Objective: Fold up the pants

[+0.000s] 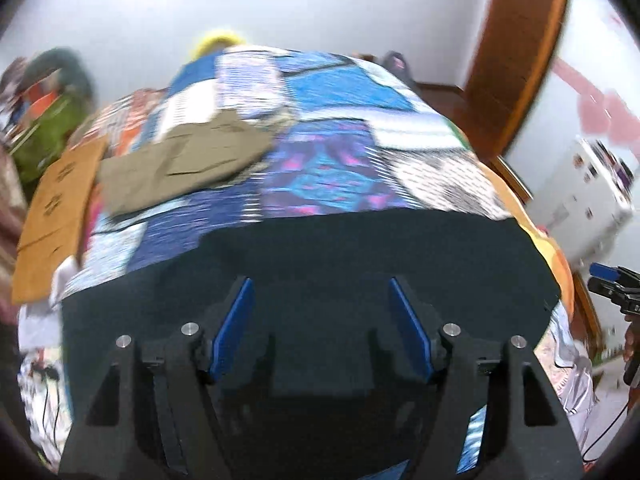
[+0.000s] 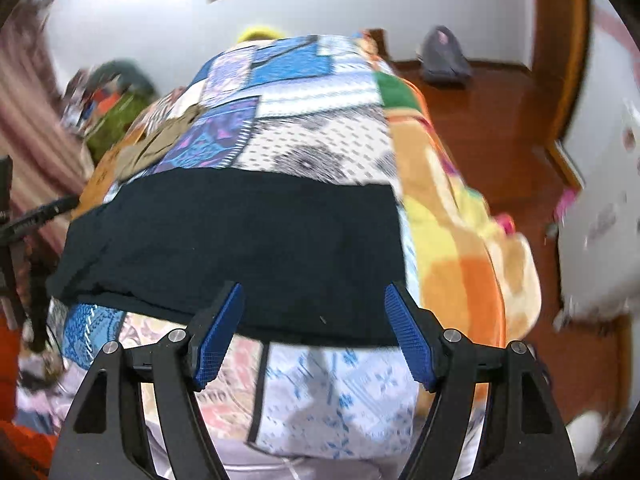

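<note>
A pair of black pants (image 1: 320, 248) lies flat across the near part of a bed, folded into a wide band. My left gripper (image 1: 322, 284) hangs above the pants with its blue pads (image 1: 236, 320) apart and nothing between them. In the right wrist view the same pants (image 2: 240, 240) stretch from left to right. My right gripper (image 2: 314, 290) hovers over their near edge, jaws wide, no cloth pinched. The right gripper (image 1: 612, 284) also shows at the right edge of the left wrist view.
A patchwork quilt (image 1: 328, 160) covers the bed. Khaki folded clothing (image 1: 180, 164) and a cardboard sheet (image 1: 60, 208) lie at its far left. An orange blanket (image 2: 460, 240) hangs off the right side over a wooden floor (image 2: 500, 120), where a grey backpack (image 2: 444, 60) stands.
</note>
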Demonstrator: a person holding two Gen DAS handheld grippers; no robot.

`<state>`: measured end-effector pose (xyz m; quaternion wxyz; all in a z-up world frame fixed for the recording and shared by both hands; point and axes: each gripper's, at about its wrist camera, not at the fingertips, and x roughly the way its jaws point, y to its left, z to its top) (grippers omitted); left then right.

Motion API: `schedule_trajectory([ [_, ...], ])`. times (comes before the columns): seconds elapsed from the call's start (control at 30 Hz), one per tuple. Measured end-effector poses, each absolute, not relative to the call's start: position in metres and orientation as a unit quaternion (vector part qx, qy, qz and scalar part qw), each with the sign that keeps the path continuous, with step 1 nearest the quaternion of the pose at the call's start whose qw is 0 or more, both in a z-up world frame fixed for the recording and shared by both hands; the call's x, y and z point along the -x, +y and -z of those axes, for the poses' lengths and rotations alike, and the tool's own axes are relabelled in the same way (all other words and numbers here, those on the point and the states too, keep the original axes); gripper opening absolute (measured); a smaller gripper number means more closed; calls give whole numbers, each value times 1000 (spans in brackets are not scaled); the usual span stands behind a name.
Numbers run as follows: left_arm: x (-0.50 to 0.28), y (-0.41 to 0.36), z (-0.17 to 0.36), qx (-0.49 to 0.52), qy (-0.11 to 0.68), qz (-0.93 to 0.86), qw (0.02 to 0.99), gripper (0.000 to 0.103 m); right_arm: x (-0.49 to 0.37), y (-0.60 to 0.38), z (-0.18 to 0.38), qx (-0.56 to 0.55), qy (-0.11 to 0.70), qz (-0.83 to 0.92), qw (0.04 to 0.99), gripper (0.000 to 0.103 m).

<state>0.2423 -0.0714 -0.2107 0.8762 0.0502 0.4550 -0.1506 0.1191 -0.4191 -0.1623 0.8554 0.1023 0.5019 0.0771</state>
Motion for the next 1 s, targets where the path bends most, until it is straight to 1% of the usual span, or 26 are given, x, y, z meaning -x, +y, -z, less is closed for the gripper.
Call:
schedule_trajectory([
  [0.17,-237,-132,237,-83,477,194,853,69,-95,-437,192,-177,508,-51,841,70],
  [0.33,-226,-171,258,-122,492,216,835,69,-80,-445,218,-272,504,-45,818,70],
  [0.43,-222,-181,266,-134,496,223,828,69,-77,-452,227,-324,490,-42,808,70],
  [0.57,-222,-186,267,-134,493,223,830,69,-80,-459,234,-366,477,-40,798,71],
  [0.7,-223,-187,271,-121,493,223,832,73,-84,-458,239,-380,477,-47,791,73],
  [0.83,-221,-193,271,-125,488,223,834,74,-86,-463,242,-401,466,-45,788,72],
  [0.9,-221,-194,271,-126,487,224,835,74,-87,-465,241,-406,458,-42,789,67],
  [0.93,-222,-194,271,-125,487,224,835,74,-88,-466,241,-407,456,-42,790,62],
  [0.97,-221,-194,271,-125,487,224,835,74,-89,-467,240,-406,454,-41,792,54],
  [1.0,-221,-194,271,-125,486,224,835,74,-89,-468,239,-407,449,-39,795,50],
])
